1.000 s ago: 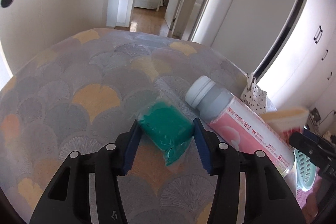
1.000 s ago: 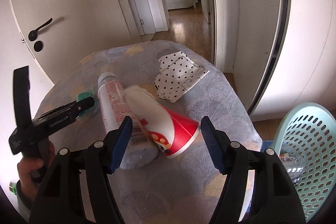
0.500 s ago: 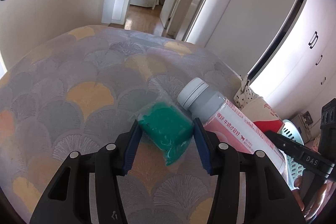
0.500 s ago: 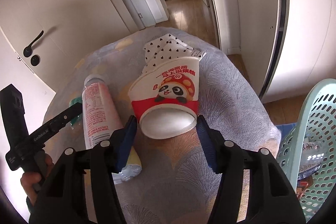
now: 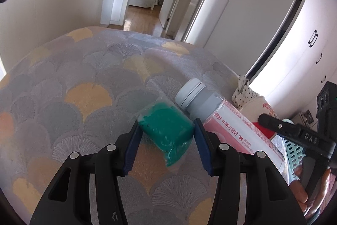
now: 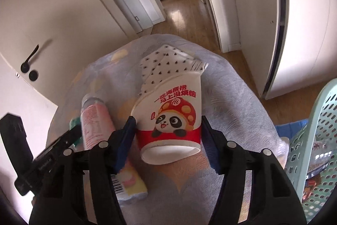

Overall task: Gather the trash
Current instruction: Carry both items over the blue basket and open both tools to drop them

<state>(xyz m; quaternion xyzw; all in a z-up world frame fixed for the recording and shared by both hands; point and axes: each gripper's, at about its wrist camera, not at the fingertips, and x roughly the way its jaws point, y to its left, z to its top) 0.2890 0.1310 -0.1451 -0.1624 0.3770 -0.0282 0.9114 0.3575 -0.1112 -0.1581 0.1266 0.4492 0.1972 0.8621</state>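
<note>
**Both grippers loaded: cup on right, green packet on left**

Right gripper [image 6: 166, 136]: fingers clamped on the cup [image 6: 169, 119], one blue pad against each side wall. Cup is tipped with its base toward the camera and its mouth pointing away. Gripping across the lower body near the red band puts the pads on the stiffer part of the paper wall; judgement only. Whether the cup rests on the surface [image 6: 231, 102] or is clear of it, cannot tell from this view.

Left gripper [image 5: 166, 136]: fingers closed onto the packet [image 5: 166, 130], pads touching both of its sides. The packet sits on the surface [image 5: 84, 81], just beside the bottle [image 5: 221, 119], whose grey cap nearly meets it. The right-hand pad is wedged between packet and bottle.

Basket [image 6: 316, 140]: mint, perforated, standing low at the right edge beyond the surface, some wrappers already inside. Probable destination for both items, the cup being nearer.

Appearance:
- Cup: white paper, red band at base, cartoon panda in a mushroom cap, red lettering.
- Packet: teal-green soft block in clear film, slightly wrinkled.
- Bottle: lying on its side, pink and white label.
- Spotted paper [image 6: 166, 64]: lies behind the cup, white with dark hearts.

Uncollected: bottle, spotted paper.
</note>
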